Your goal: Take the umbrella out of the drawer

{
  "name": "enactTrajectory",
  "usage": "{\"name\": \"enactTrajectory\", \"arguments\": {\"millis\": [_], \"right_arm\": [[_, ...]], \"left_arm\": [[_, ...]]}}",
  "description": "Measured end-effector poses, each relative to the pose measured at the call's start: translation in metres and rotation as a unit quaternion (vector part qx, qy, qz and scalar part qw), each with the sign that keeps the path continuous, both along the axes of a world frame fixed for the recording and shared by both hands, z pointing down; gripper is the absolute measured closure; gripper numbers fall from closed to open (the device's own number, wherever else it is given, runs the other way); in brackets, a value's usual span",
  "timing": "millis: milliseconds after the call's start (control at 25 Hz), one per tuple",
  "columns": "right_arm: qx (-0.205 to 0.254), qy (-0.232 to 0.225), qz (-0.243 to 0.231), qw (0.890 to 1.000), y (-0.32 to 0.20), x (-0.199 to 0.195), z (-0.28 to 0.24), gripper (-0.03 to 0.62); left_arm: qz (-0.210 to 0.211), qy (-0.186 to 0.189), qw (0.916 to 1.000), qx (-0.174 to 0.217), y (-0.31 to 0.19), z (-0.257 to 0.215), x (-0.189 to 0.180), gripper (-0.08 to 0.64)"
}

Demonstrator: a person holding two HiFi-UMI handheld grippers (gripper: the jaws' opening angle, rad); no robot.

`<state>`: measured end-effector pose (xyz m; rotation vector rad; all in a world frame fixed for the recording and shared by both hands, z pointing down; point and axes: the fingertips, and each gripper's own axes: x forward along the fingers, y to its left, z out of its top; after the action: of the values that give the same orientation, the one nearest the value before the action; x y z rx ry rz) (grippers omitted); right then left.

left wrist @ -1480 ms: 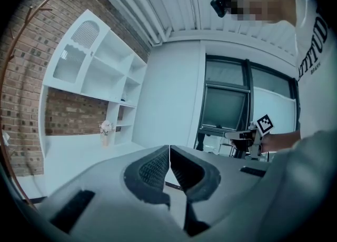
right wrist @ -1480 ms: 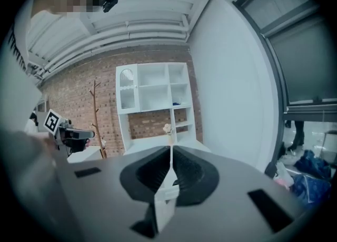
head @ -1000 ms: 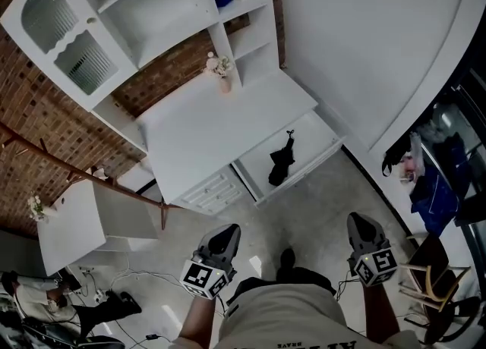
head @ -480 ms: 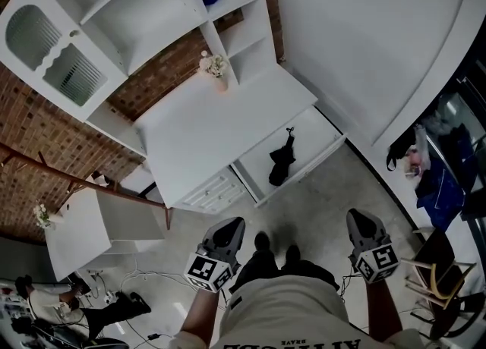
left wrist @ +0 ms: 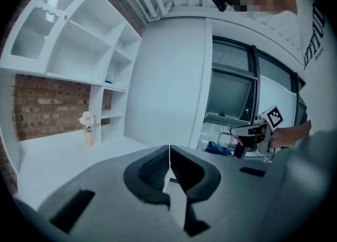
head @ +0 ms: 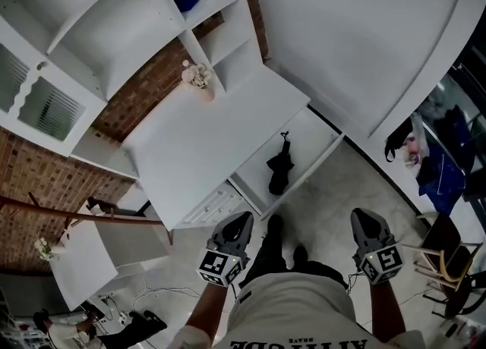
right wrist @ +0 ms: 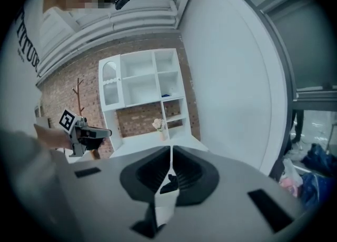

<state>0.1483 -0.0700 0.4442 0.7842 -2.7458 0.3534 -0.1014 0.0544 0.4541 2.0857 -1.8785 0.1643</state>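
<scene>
A folded black umbrella (head: 279,168) lies in the open white drawer (head: 325,152) at the right end of the desk. My left gripper (head: 243,218) hangs shut and empty in front of the desk, just left of the drawer's near corner. My right gripper (head: 363,215) is shut and empty too, over the floor to the right of the drawer. Neither touches the umbrella. In the left gripper view the jaws (left wrist: 169,154) meet with no gap. The right gripper view shows its jaws (right wrist: 171,157) together, with a dark shape (right wrist: 169,183) beyond them that may be the umbrella.
The white desk (head: 197,143) carries a vase of flowers (head: 199,79) under a tall white shelf unit (head: 114,29). Small closed drawers (head: 209,207) sit left of the open one. A side table (head: 83,260) stands at the left, a chair (head: 448,268) and bags (head: 444,165) at the right.
The person has stepped closer to the desk, and both shut grippers have moved toward the drawer, the left one further. The umbrella has not moved.
</scene>
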Motion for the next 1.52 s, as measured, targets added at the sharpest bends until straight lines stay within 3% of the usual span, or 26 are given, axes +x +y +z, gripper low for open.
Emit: {"name": "enactTrajectory", "arguments": {"millis": [360,600,840,920,1040,1240,1520], "right_arm": [[-0.014,0.018,0.051,0.998,-0.026,-0.048,0.014,0.558],[-0.039,0.033,0.082,0.995,-0.04,-0.07,0.037,0.558],[-0.065,0.05,0.116,0.99,-0.045,-0.084,0.062,0.558],[-0.074,0.054,0.126,0.988,-0.047,-0.087,0.069,0.558],[-0.092,0.059,0.145,0.983,-0.048,-0.09,0.079,0.558],[-0.116,0.066,0.168,0.977,-0.047,-0.09,0.097,0.559],[-0.143,0.072,0.176,0.971,-0.043,-0.099,0.12,0.558]], "left_arm": [[0.062,0.006,0.9961,-0.062,-0.073,0.074,-0.046,0.532],[0.107,0.023,0.9872,-0.116,-0.121,0.144,-0.051,0.534],[0.132,0.058,0.9715,-0.188,-0.158,0.224,-0.05,0.532],[0.133,0.07,0.9649,-0.215,-0.167,0.254,-0.05,0.528],[0.128,0.092,0.95,-0.27,-0.176,0.301,-0.05,0.425],[0.08,0.127,0.925,-0.349,-0.185,0.371,-0.053,0.383],[0.04,0.119,0.8948,-0.428,-0.199,0.441,-0.047,0.259]]}}
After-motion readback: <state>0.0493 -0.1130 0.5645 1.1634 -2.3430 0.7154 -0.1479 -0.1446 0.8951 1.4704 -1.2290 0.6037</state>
